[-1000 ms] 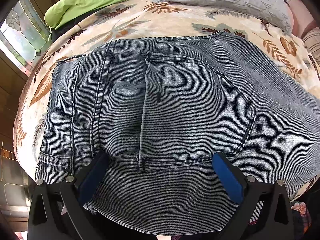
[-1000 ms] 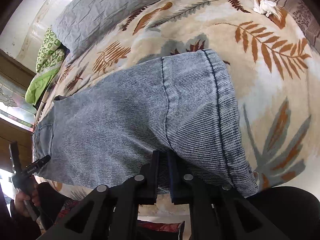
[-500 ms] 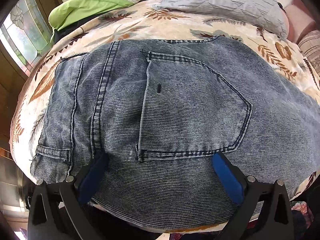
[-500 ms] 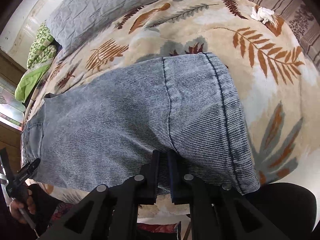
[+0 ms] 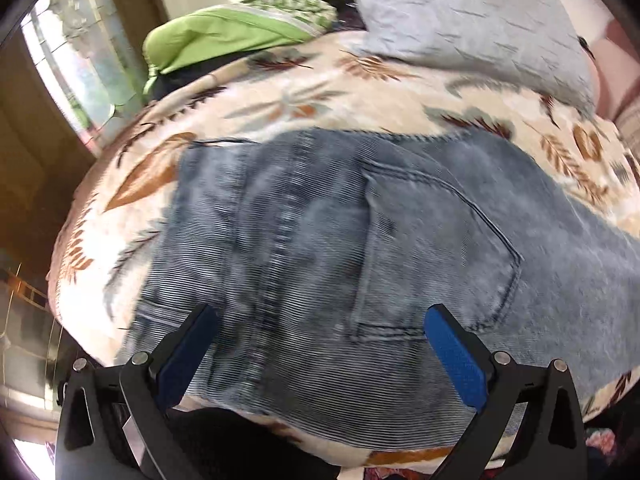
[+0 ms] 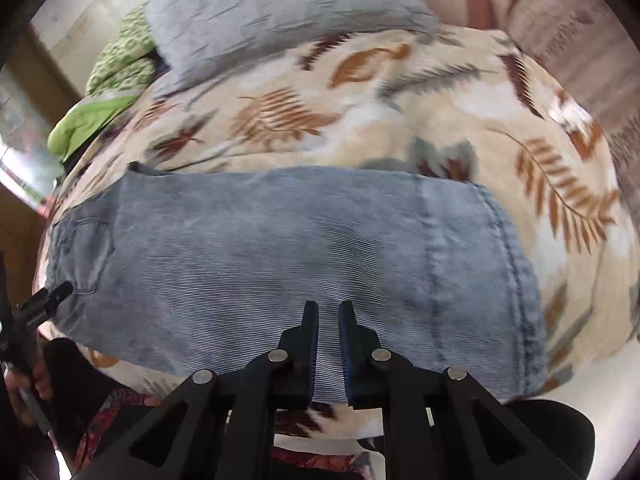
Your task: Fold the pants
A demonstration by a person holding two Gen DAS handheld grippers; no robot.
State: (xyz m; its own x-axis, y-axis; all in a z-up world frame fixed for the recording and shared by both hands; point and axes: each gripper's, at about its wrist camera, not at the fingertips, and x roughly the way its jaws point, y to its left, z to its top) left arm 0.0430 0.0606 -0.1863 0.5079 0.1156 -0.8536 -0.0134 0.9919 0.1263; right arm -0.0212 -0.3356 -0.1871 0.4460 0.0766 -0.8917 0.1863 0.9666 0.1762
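Blue-grey denim pants (image 5: pixel 320 240) lie folded flat on a leaf-print bedspread (image 5: pixel 320 92), back pocket (image 5: pixel 432 248) facing up. My left gripper (image 5: pixel 322 312) hovers over the waist end with its blue pads wide apart and nothing between them. In the right wrist view the pants (image 6: pixel 280 248) stretch across the bed, hem seam to the right. My right gripper (image 6: pixel 328 305) hangs above their near edge, its jaws all but together with only a thin slit, and no cloth is pinched. The left gripper (image 6: pixel 44 304) shows at the far left, held by a hand (image 6: pixel 36 380).
A grey pillow (image 5: pixel 460 12) and green bedding (image 5: pixel 224 36) lie at the far side of the bed. A window (image 5: pixel 72 60) and wooden frame stand to the left. The bed's near edge drops off just below both grippers.
Both grippers have lifted and drawn back from the pants, which now look smaller. The right gripper's jaws, earlier pressed together at the near edge, show a thin slit and stand clear of the cloth.
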